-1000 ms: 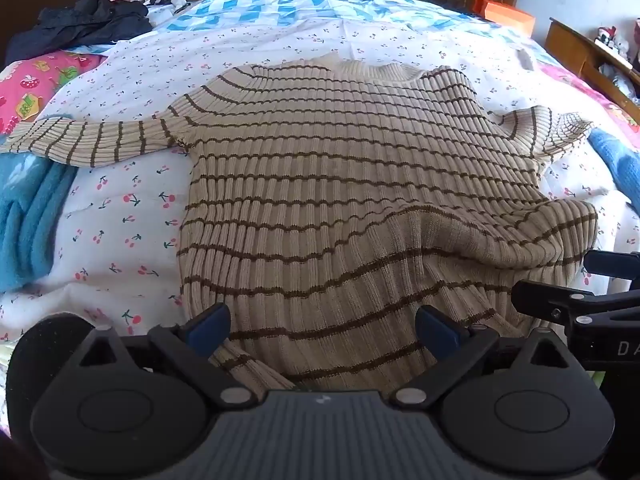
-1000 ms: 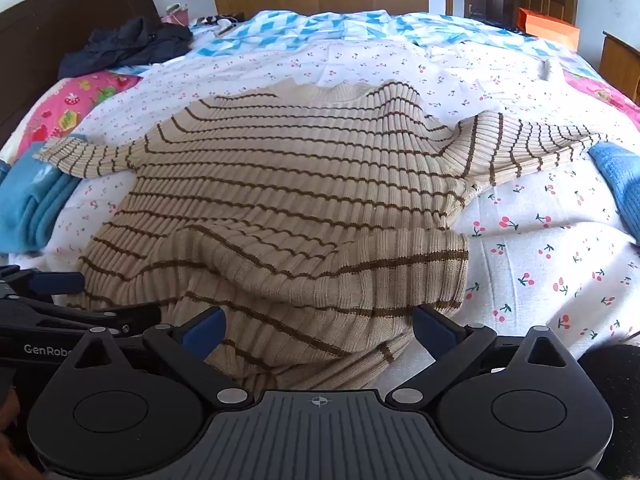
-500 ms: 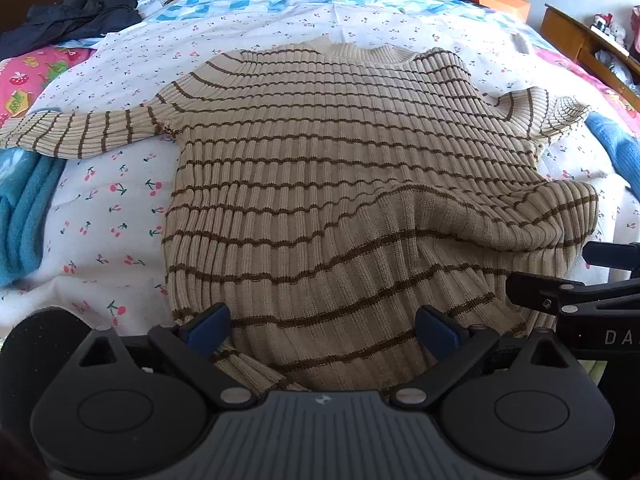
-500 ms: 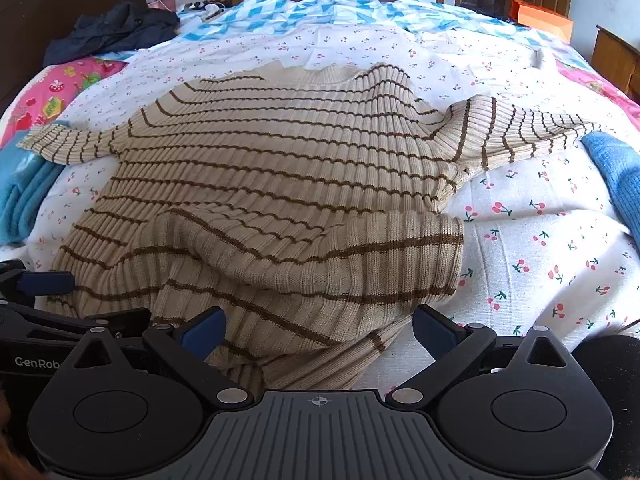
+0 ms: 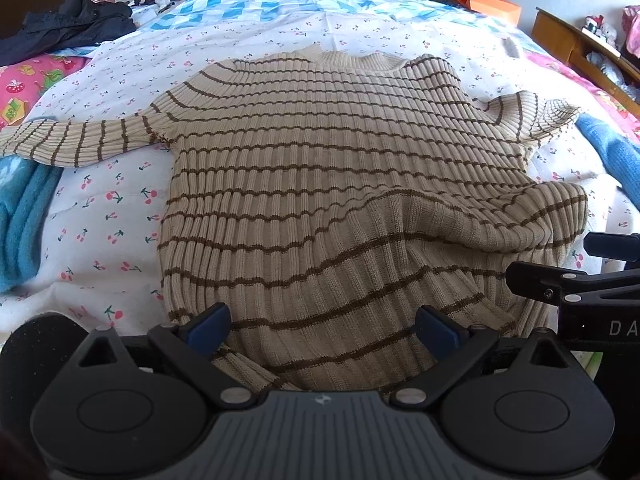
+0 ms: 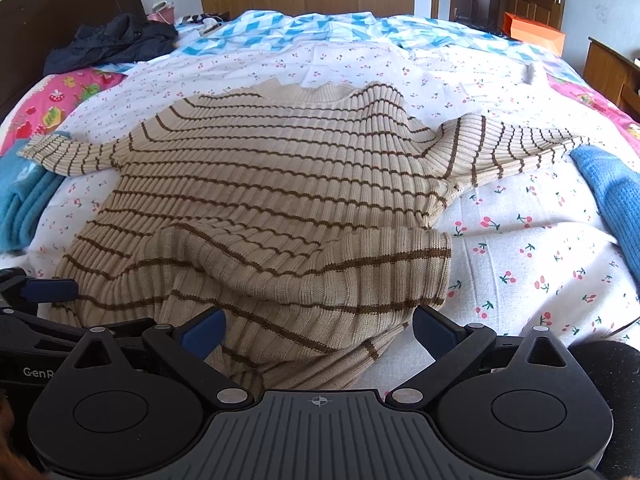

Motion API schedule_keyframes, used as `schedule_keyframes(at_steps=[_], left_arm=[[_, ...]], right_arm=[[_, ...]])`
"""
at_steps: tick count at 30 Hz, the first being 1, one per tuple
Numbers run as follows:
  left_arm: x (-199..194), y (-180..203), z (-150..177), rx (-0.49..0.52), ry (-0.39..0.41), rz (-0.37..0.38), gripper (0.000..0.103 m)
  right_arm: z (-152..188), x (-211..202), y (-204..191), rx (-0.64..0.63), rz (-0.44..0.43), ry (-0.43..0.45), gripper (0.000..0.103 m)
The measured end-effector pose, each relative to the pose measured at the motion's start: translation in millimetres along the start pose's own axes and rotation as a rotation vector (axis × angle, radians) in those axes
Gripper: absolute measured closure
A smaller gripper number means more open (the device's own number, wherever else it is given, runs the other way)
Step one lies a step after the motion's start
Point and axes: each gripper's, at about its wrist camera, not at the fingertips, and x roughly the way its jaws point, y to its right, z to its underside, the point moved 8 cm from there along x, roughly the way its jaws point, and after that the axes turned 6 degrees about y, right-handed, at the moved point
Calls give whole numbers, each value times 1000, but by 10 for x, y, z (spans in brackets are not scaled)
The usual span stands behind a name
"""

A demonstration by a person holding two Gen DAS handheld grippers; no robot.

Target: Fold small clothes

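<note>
A beige sweater with thin brown stripes (image 5: 328, 184) (image 6: 272, 184) lies flat on the bed, collar far, both sleeves spread sideways. Its right bottom corner is turned up into a loose fold (image 5: 520, 216) (image 6: 360, 264), and the hem bunches near me. My left gripper (image 5: 323, 326) hovers open at the hem's left half, the fabric lying between and under its blue fingertips. My right gripper (image 6: 319, 330) stands open at the hem's right half, just below the fold. Each gripper shows at the other view's edge (image 5: 580, 280) (image 6: 40, 300).
The bed has a white cherry-print sheet (image 5: 104, 216) (image 6: 540, 264). Blue knit garments lie at the left (image 5: 24, 208) and right (image 6: 612, 196) edges. A dark jacket (image 6: 112, 42) sits far left by the headboard; a wooden cabinet (image 5: 576, 48) stands far right.
Both grippers have risen slightly over the hem, so the sweater appears lower in view. The fold and both open jaws look the same.
</note>
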Motion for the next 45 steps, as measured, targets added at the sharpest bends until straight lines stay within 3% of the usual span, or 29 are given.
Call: schedule_keyframes(at_steps=[31, 45], left_arm=[[-72, 10, -42, -37, 37, 22, 0], [-141, 13, -30, -14, 61, -7, 0]], right_arm=[[-100, -139, -94, -42, 20, 64, 3], [-105, -197, -128, -56, 20, 80, 3]])
